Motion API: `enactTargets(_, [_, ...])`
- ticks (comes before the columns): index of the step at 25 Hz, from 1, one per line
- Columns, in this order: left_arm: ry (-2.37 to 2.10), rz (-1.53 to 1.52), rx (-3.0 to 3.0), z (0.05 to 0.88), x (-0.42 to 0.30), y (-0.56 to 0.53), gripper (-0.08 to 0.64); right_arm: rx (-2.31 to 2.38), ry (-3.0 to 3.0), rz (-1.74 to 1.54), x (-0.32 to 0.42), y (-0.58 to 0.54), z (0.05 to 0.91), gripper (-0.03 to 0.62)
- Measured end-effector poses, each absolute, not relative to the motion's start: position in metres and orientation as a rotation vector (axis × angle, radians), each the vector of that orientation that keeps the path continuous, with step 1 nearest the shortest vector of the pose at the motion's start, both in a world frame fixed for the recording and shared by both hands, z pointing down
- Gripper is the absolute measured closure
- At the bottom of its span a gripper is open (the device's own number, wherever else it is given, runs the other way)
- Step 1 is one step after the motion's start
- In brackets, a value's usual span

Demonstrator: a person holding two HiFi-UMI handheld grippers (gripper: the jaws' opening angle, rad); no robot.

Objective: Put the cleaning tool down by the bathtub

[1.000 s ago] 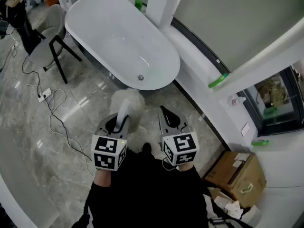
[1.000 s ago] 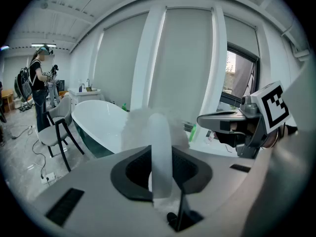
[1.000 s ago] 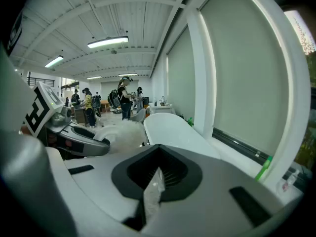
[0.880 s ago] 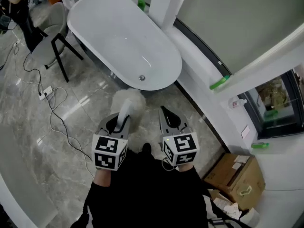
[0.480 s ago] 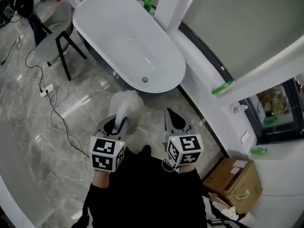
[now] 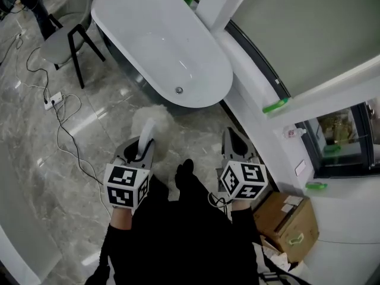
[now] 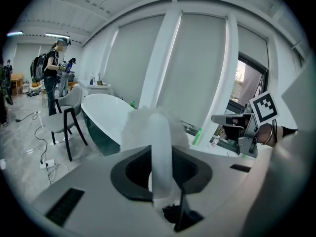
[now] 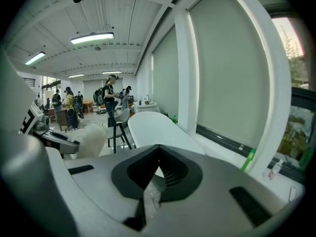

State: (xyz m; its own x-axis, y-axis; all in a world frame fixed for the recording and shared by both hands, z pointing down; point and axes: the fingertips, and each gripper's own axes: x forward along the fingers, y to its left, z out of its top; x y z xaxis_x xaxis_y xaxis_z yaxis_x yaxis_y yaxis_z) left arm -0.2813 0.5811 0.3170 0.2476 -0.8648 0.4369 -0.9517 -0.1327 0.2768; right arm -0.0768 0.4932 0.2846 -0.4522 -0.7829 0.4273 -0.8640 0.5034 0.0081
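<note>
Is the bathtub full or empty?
Empty: the bathtub shows a bare white basin and exposed drain; no water visible.

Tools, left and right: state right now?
Left tool: closed on the handle of the white duster.
Right tool: closed, empty.

Head view overhead, gripper views low, sharing bathtub [image 6: 160,40]

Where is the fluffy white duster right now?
Head view, lower left: the fluffy white duster is clamped by its handle in the left gripper, its head above the grey marble floor near the white oval bathtub.
</note>
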Motion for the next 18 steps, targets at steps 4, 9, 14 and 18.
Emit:
enactTargets(4, [-1.634, 0.234, 2.048, 0.316, -0.276, 0.573, 0.466, 1.396, -2.366, 0.307, -0.067, 0.489, 0.284, 0.592])
enactTargets(9, [-1.603, 0.269, 2.085, 0.317, -0.255, 0.548, 0.466, 1.409, -2.361, 0.319, -0.054, 0.474, 0.29, 0.592])
enactTargets(14, [-1.565, 0.337, 2.122, 0.319, -0.229, 0.517, 0.466, 1.436, -2.361, 0.34, -0.04, 0.449, 0.295, 0.592])
enactTargets(18, [-1.542, 0.392, 2.137, 0.321, -0.206, 0.482, 0.466, 1.448, -2.355, 0.372, -0.021, 0.419, 0.301, 0.592])
